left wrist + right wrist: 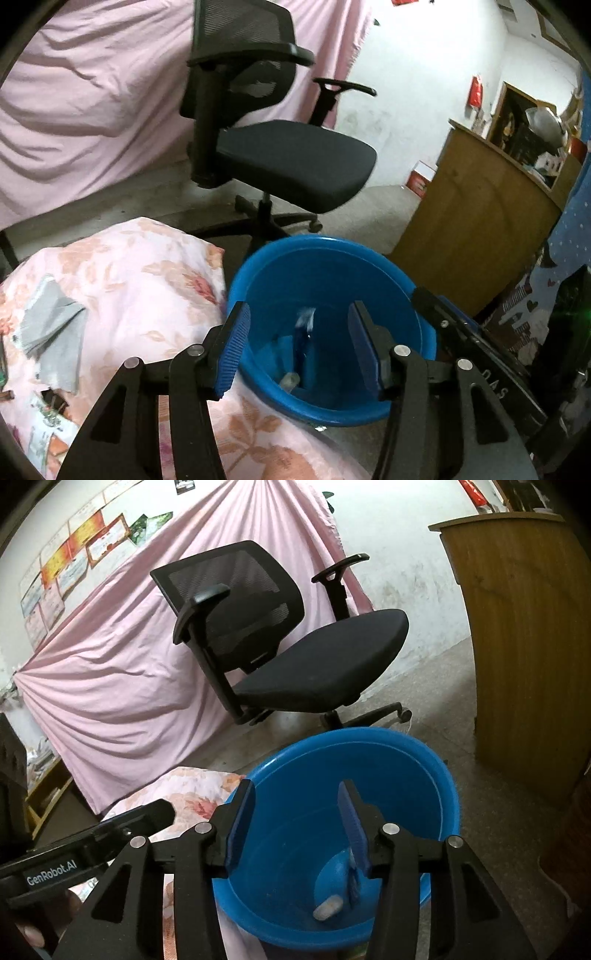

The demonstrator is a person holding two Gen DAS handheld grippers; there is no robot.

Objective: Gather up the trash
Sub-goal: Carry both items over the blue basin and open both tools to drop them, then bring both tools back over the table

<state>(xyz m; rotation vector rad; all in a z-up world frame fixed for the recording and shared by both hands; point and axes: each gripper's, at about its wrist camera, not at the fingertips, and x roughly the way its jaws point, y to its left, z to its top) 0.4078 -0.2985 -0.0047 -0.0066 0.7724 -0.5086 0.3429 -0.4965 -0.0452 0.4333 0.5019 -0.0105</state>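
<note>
Both my tongs hang over the blue bucket (258,266), which fills the lower middle of each frame beside the flowered bedspread (147,266). My left tongs (299,343) are spread wide with nothing between the pads, and my right tongs (295,823) are likewise wide and empty. Down in the bucket I see a blue wrapper (304,343) standing nearly upright, its long axis running from the bucket floor up toward the rim, pale crinkled end on top; it looks blurred, so I cannot tell if it is leaning on the wall or dropping. Beside its foot lies a small pale capsule-like piece (328,908), its long axis roughly flat on the bottom and slanting up to the right in the right view. My guess is the drop into the bucket is just about finished. To do it well I should hold the tongs wide and over the middle of the opening, clear of the rim, then go for the grey folded paper (51,321) on the bedspread at the left of the frame.
</note>
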